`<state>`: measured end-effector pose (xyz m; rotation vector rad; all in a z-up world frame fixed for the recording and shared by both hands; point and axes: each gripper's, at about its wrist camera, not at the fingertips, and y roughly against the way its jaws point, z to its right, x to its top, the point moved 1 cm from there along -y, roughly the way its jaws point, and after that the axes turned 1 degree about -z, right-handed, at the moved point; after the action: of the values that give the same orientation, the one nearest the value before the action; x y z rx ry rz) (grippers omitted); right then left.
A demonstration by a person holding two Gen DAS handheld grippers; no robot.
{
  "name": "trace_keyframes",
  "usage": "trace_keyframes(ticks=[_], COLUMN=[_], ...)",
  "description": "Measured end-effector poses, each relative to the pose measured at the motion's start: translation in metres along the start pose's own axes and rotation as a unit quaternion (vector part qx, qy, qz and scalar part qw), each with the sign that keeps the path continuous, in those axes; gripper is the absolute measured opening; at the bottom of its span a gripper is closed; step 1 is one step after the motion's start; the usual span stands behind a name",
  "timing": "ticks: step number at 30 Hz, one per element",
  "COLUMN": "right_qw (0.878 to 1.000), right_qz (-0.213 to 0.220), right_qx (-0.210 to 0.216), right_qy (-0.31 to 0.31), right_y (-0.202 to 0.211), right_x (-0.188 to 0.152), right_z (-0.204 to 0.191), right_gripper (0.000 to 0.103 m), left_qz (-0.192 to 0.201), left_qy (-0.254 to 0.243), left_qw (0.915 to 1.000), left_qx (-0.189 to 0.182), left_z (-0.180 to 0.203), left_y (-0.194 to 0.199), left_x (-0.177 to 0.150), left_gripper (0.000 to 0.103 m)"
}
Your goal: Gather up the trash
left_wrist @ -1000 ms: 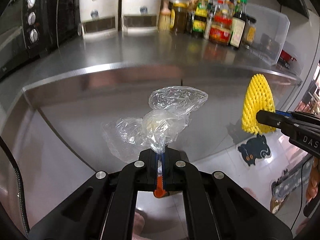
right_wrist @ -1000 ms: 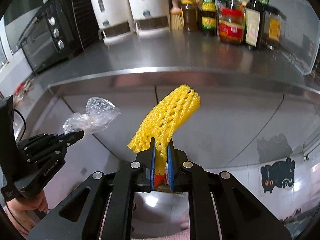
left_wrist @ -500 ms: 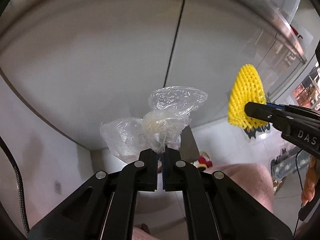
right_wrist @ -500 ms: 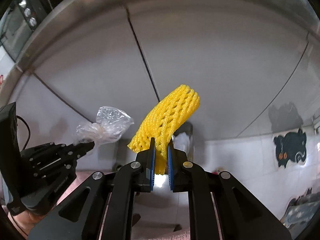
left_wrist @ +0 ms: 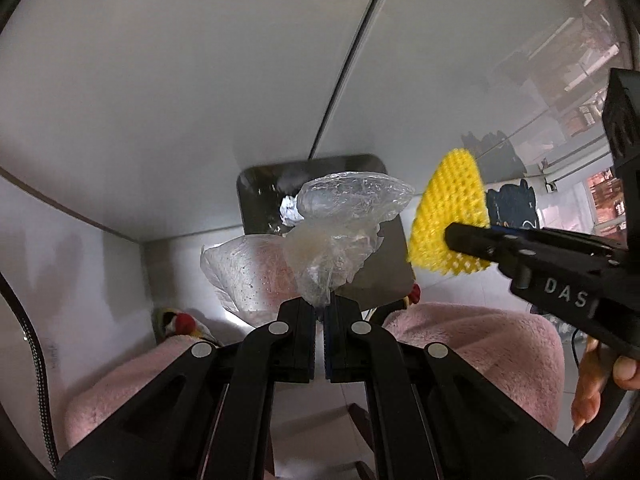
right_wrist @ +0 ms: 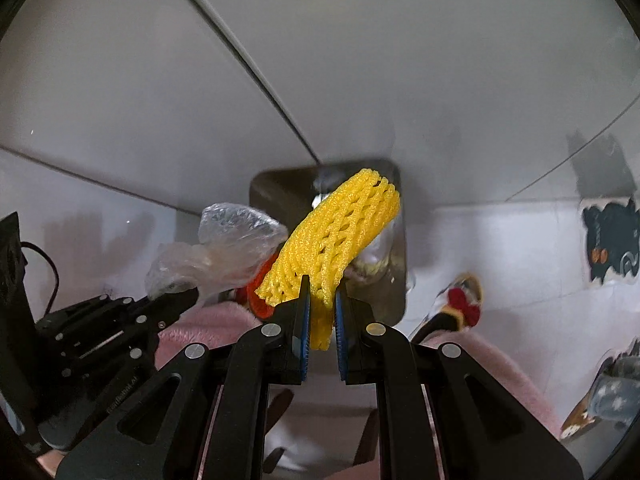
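My left gripper (left_wrist: 319,309) is shut on a crumpled clear plastic bag (left_wrist: 340,224), which sticks up from its jaws. My right gripper (right_wrist: 321,312) is shut on a yellow foam fruit net (right_wrist: 336,240). Both point steeply down over a small steel trash bin (left_wrist: 256,204) on the floor, its open top showing crumpled waste inside. In the left wrist view the right gripper (left_wrist: 460,236) with the yellow net (left_wrist: 452,208) hangs to the right of the bag. In the right wrist view the left gripper (right_wrist: 188,296) with the plastic bag (right_wrist: 224,240) is at the left, beside the bin (right_wrist: 276,192).
Grey steel cabinet doors (left_wrist: 200,80) rise behind the bin. A person's pink fleece-clad legs (left_wrist: 480,336) and patterned slippers (right_wrist: 460,304) are below the grippers. A black cat sticker (right_wrist: 608,248) is on the white tiled floor at the right. A hand (left_wrist: 600,376) holds the right gripper.
Both grippers dropped from counter height and tipped downward. The counter with bottles left the views; the steel bin on the floor and the pink-clad legs came in. Both grips held.
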<state>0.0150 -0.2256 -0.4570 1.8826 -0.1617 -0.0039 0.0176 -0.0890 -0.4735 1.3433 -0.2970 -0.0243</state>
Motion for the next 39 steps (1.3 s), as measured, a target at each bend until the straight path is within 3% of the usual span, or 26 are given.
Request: trace_keyframes(ticks=[7,13,15,17,19,24,27,29,33,35,39], right_qw=[0.997,0.996,0.996,0.997,0.997,0.999,1.0,1.0,0.996,0.993,0.984], right_qz=[-0.077,-0.086,-0.085,-0.082,-0.076,-0.048,-0.019,0.009,0.075,0.104,0.167], right_qx=[0.002,0.002,0.002,0.004,0.006,0.003,-0.006,-0.017,-0.042,-0.049,-0.064], right_qy=[-0.005,-0.008,-0.009,-0.012,-0.012,-0.013,-0.01,-0.004,0.003,0.005,0.008], right_y=[-0.05,-0.061,-0.061,-0.059,-0.057,-0.036,-0.014,0.007,0.062,0.087,0.143], right_x=[0.02,0.032,0.034,0.035,0.037,0.035,0.034,0.032,0.022,0.016,-0.001], right_z=[0.008,0.005,0.006,0.006,0.005,-0.002,-0.006,-0.009,-0.014,-0.016,-0.027], right_gripper=[0.015,0.015,0.021,0.04,0.044,0.048,0.057,0.071,0.086,0.099,0.099], left_qz=[-0.034,-0.05,-0.05,-0.048,-0.043,-0.025,-0.001,0.022,0.069,0.098,0.155], left_qy=[0.01,0.014,0.015,0.015,0.016,0.019,0.017,0.014,0.005,-0.004,-0.013], left_qw=[0.9994,0.9986,0.9986,0.9987,0.9989,0.9995,0.9999,0.9996,0.9973,0.9947,0.9868], left_qx=[-0.002,0.003,0.002,0.001,0.001,0.0,0.005,0.01,0.025,0.031,0.045], left_z=[0.0,-0.003,-0.005,-0.006,-0.006,-0.006,-0.003,-0.002,0.002,0.007,0.014], left_y=[-0.04,-0.057,-0.059,-0.056,-0.051,-0.035,-0.013,0.008,0.056,0.084,0.137], left_x=[0.007,0.013,0.015,0.015,0.015,0.015,0.014,0.012,0.005,0.001,-0.004], left_gripper=[0.001,0.003,0.003,0.006,0.01,0.03,0.046,0.059,0.081,0.087,0.095])
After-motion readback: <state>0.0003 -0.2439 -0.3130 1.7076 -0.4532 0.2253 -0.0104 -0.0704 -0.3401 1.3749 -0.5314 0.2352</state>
